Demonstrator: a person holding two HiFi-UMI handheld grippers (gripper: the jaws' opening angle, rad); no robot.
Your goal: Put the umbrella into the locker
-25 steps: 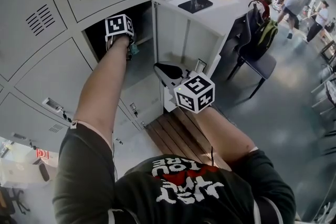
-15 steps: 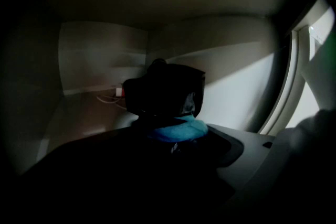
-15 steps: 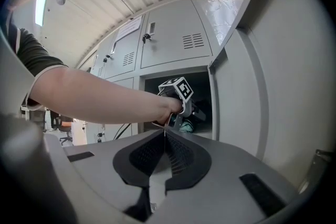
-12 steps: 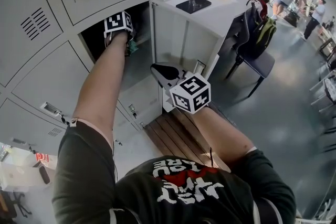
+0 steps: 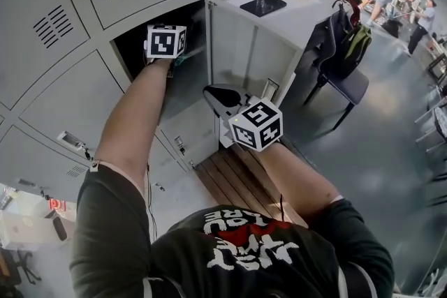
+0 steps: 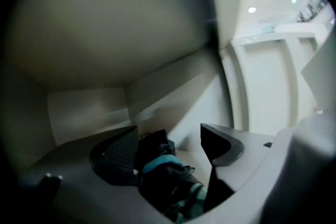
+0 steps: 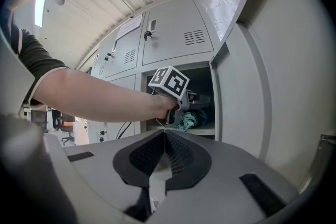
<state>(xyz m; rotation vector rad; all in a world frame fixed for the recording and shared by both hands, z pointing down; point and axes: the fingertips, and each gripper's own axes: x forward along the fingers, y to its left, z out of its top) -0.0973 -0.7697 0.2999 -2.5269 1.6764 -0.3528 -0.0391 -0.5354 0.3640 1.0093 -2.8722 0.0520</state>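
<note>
Umbrella (image 6: 164, 180) lay on the locker (image 5: 198, 28) shelf, loose between the left gripper's (image 6: 168, 138) wide-spread jaws. The right gripper (image 7: 165, 138) waited outside, jaws together and empty. On withdrawal, a pad could probably snag the fabric and drag it out.

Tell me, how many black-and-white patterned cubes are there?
2. One cube is at the open locker; the other cube is lower, over the wooden bench. None seems hidden.
</note>
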